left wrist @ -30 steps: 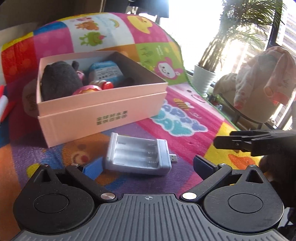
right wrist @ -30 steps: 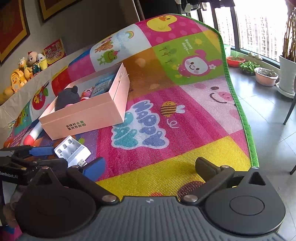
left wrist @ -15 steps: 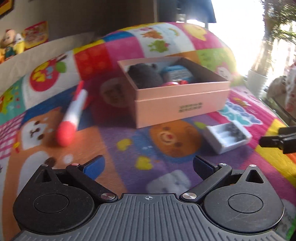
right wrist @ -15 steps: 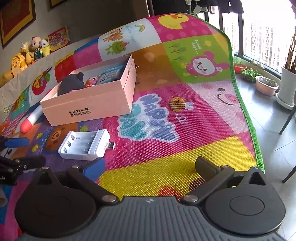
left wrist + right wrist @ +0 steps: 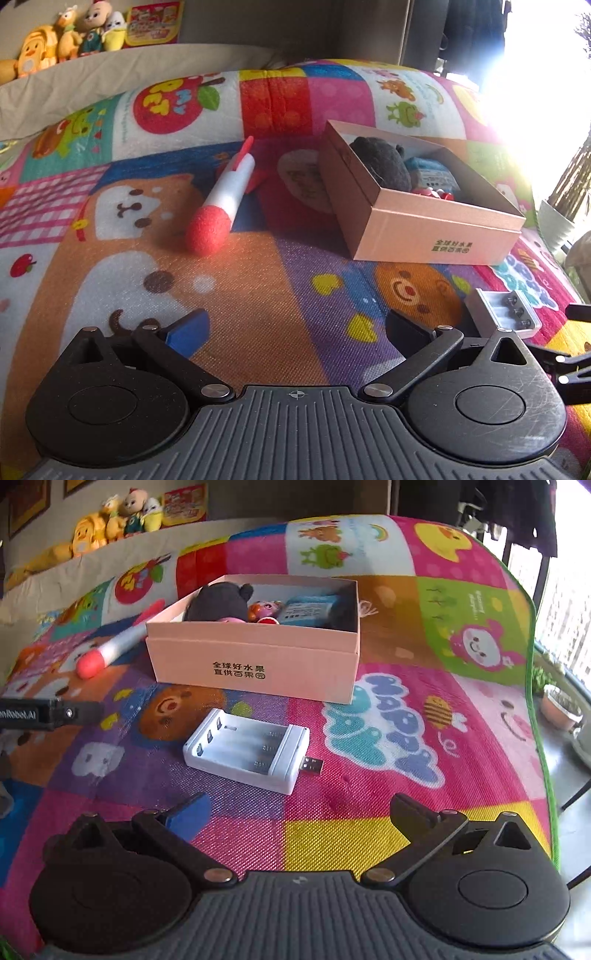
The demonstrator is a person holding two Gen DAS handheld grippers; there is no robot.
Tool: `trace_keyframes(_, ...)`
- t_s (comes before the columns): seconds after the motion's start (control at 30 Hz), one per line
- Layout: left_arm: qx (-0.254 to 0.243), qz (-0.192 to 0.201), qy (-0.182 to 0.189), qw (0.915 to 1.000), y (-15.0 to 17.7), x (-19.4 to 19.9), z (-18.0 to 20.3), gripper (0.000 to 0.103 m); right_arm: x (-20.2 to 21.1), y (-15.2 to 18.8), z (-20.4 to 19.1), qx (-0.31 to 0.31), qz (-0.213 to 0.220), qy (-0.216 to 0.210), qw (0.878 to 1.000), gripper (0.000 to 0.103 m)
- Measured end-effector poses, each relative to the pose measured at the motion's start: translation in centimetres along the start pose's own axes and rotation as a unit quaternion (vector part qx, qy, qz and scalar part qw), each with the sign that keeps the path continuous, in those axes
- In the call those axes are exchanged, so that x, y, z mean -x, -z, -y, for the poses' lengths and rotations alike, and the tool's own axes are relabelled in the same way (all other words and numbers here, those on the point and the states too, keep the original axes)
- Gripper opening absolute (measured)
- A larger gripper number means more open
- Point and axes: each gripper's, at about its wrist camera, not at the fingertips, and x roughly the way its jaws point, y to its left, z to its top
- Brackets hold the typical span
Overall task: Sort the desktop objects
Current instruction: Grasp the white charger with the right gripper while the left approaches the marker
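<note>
A pink cardboard box (image 5: 255, 661) (image 5: 417, 221) stands on the colourful play mat and holds a dark plush toy (image 5: 218, 603), a blue packet (image 5: 306, 609) and small red toys. In front of it lies a white USB battery charger (image 5: 247, 755) (image 5: 502, 312), just ahead of my right gripper (image 5: 295, 808), which is open and empty. A white foam rocket with a red tip (image 5: 221, 206) (image 5: 110, 651) lies left of the box. My left gripper (image 5: 295, 328) is open and empty over the mat, with the rocket ahead to its left.
Plush toys (image 5: 110, 526) sit in a row along the beige ledge at the back. The mat's green edge (image 5: 543, 738) drops off on the right, with potted plants (image 5: 561, 709) on the floor beyond. The left gripper's body (image 5: 48, 712) shows at the left edge of the right wrist view.
My left gripper has swung left, away from the charger, and now faces the rocket and the box's left side. My right gripper has moved left towards the charger, now centred before it.
</note>
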Motion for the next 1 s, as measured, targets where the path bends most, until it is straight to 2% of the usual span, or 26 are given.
trace_keyframes(0.1, 0.0, 0.0, -0.001, 1.0, 0.1, 0.0, 0.0, 0.103, -0.4, -0.8, 0.3, 0.002, 0.013, 0.054, 0.998, 0.103)
trace_keyframes(0.13, 0.0, 0.0, 0.0, 1.0, 0.1, 0.0, 0.0, 0.103, -0.3, -1.0, 0.8, -0.004, 0.022, 0.06, 0.998, 0.103)
trace_keyframes(0.27, 0.0, -0.001, 0.0, 1.0, 0.1, 0.0, 0.0, 0.103, 0.7, -1.1, 1.9, -0.047, 0.03, -0.019, 0.998, 0.103)
trace_keyframes(0.33, 0.001, -0.001, 0.0, 1.0, 0.1, 0.0, 0.0, 0.103, 0.6, -1.1, 1.4, -0.057, 0.033, -0.042, 0.997, 0.103)
trace_keyframes(0.43, 0.001, -0.001, -0.001, 1.0, 0.1, 0.0, 0.0, 0.103, -0.5, -1.6, 0.7, -0.081, 0.03, -0.05, 0.995, 0.103)
trace_keyframes(0.63, 0.007, -0.001, 0.002, 1.0, 0.1, 0.0, -0.1, 0.103, -3.1, -2.9, 0.6, -0.129, -0.007, -0.07, 0.989, 0.103)
trace_keyframes(0.77, 0.009, -0.001, 0.003, 1.0, 0.1, 0.0, -0.2, 0.103, -3.4, -3.5, -0.2, -0.131, -0.012, -0.075, 0.989, 0.103)
trace_keyframes(1.0, 0.01, 0.0, 0.003, 0.9999, 0.1, 0.0, -0.2, 0.103, -4.0, -3.9, -3.1, -0.094, -0.027, -0.007, 0.995, 0.103)
